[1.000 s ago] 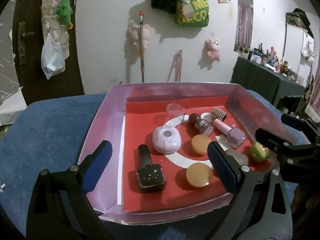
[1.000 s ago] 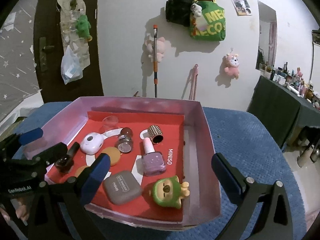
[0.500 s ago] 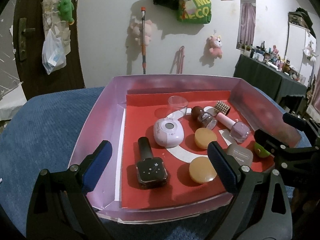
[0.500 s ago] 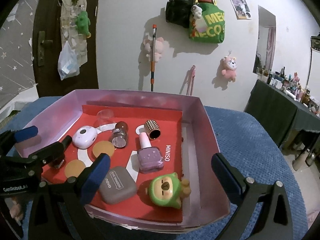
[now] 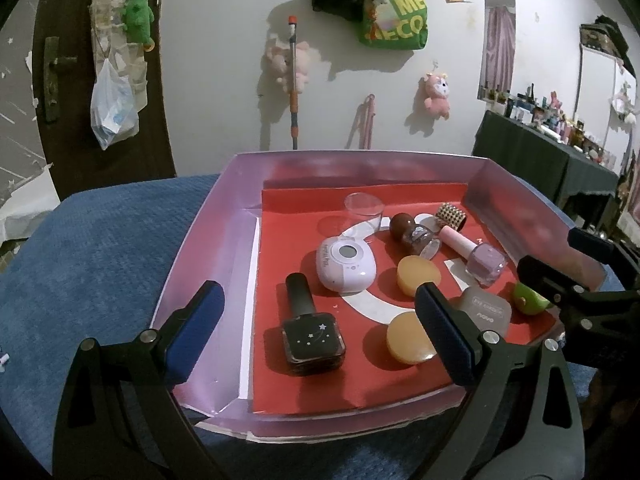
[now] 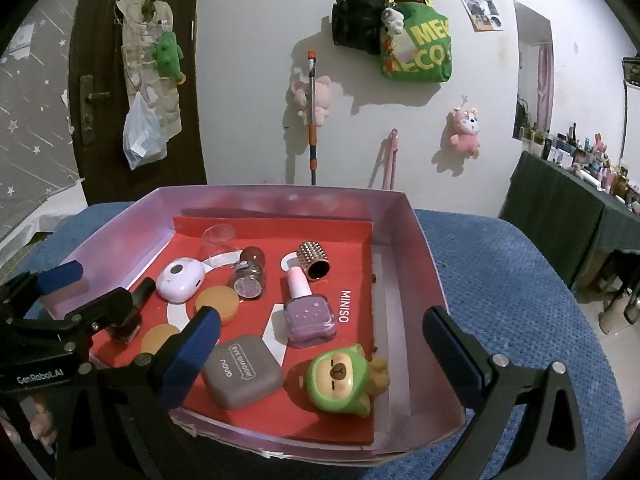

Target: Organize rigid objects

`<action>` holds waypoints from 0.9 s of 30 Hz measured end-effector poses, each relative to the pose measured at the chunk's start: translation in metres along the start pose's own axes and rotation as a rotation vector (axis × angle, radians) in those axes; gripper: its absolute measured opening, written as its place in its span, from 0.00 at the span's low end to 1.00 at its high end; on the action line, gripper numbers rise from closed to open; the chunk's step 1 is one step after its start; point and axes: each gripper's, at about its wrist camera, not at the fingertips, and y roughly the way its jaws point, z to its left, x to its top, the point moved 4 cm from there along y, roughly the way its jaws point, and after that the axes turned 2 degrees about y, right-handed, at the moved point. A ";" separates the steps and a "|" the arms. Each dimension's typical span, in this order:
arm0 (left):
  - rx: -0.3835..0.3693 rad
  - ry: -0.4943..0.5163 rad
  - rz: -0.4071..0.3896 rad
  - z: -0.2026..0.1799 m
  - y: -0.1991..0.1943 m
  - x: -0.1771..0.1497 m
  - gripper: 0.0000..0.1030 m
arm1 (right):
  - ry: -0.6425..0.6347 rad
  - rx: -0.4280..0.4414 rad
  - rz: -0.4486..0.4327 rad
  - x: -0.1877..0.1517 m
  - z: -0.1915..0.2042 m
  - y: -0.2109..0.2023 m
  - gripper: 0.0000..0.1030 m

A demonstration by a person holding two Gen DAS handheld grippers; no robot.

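A pink box [image 5: 208,240] [image 6: 424,264] with a red liner sits on a blue surface. Inside lie a black nail polish bottle [image 5: 312,336] [image 6: 132,304], a white oval device [image 5: 346,266] [image 6: 180,282], two tan round discs [image 5: 418,274] [image 5: 408,342], a lilac nail polish bottle [image 5: 480,260] [image 6: 310,312], a grey eyeshadow case [image 5: 486,310] [image 6: 242,372], a green bear figure [image 6: 340,376] [image 5: 528,300], a brown-capped bottle [image 5: 412,232], a studded gold cap [image 6: 314,258] and a clear cup [image 5: 364,210]. My left gripper [image 5: 320,332] is open above the box's near left. My right gripper [image 6: 320,344] is open above its near right.
The blue textured surface [image 6: 500,280] extends around the box. A white wall with hanging bags and plush toys [image 6: 416,48] stands behind. A dark door [image 5: 52,80] is at the left. A dark table with small bottles [image 6: 568,184] is at the right.
Both grippers have drawn back and risen slightly, so the box sits a little farther and more of its contents show. Nothing in the box has moved.
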 end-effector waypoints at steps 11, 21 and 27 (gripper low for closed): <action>0.016 0.005 -0.013 0.005 -0.001 0.002 0.95 | -0.006 0.007 0.008 0.000 0.006 0.001 1.00; -0.006 0.011 -0.016 0.003 -0.001 0.003 0.95 | -0.013 -0.011 0.013 0.001 0.009 0.003 1.00; -0.010 0.007 -0.010 0.003 0.000 0.002 0.95 | -0.014 -0.013 0.014 0.000 0.008 0.004 1.00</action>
